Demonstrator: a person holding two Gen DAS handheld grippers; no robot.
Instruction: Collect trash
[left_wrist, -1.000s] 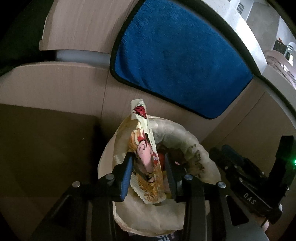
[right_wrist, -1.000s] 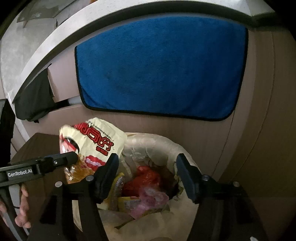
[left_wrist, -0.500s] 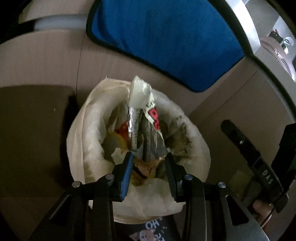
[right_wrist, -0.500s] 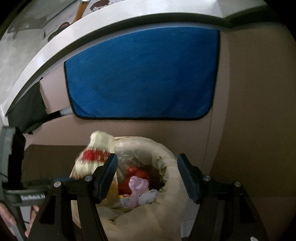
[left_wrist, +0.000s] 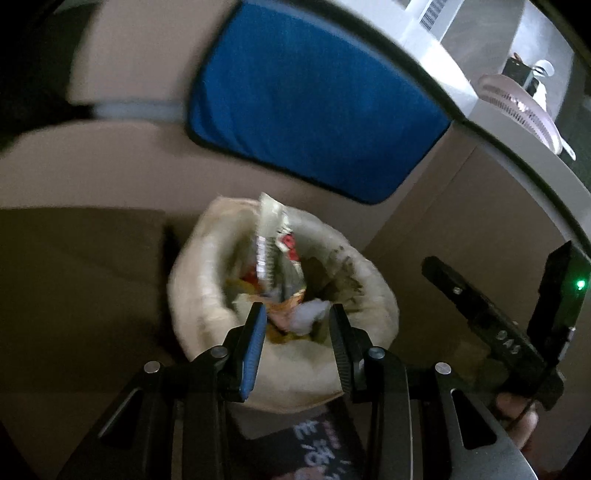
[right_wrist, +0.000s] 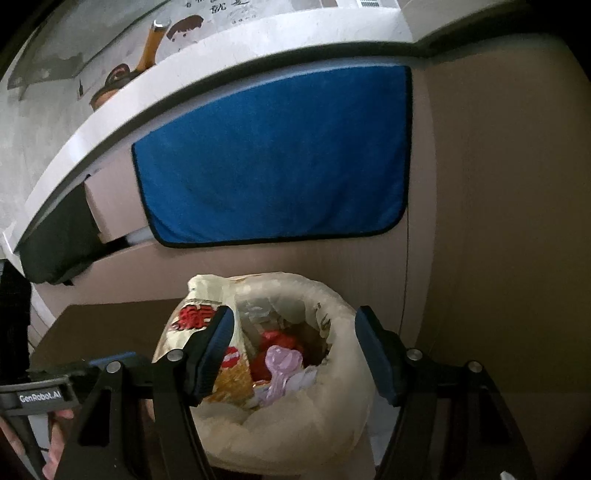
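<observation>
A bin lined with a cream bag (left_wrist: 207, 295) stands on the floor against the cabinet, full of trash. A cream and red snack wrapper (left_wrist: 271, 229) stands upright inside it, near the far left rim. My left gripper (left_wrist: 297, 325) hovers over the near rim, open, and the wrapper is beyond its tips. My right gripper (right_wrist: 294, 317) hangs over the same bin (right_wrist: 343, 314) with its jaws opening and nothing between them. The wrapper (right_wrist: 195, 317) shows behind its left finger. Red and lilac scraps (right_wrist: 282, 363) lie in the bin.
A blue towel (right_wrist: 277, 155) hangs on the beige cabinet front behind the bin. A dark brown block (left_wrist: 74, 277) sits left of the bin. A pink basket (left_wrist: 517, 107) and an orange-handled tool (right_wrist: 151, 44) stand on the white counter. A printed packet (left_wrist: 321, 443) lies below the bin.
The wrapper that sat between my left fingers now stands in the bin, and the left gripper has drawn back from it. The right gripper pulled back a little and its jaws widened.
</observation>
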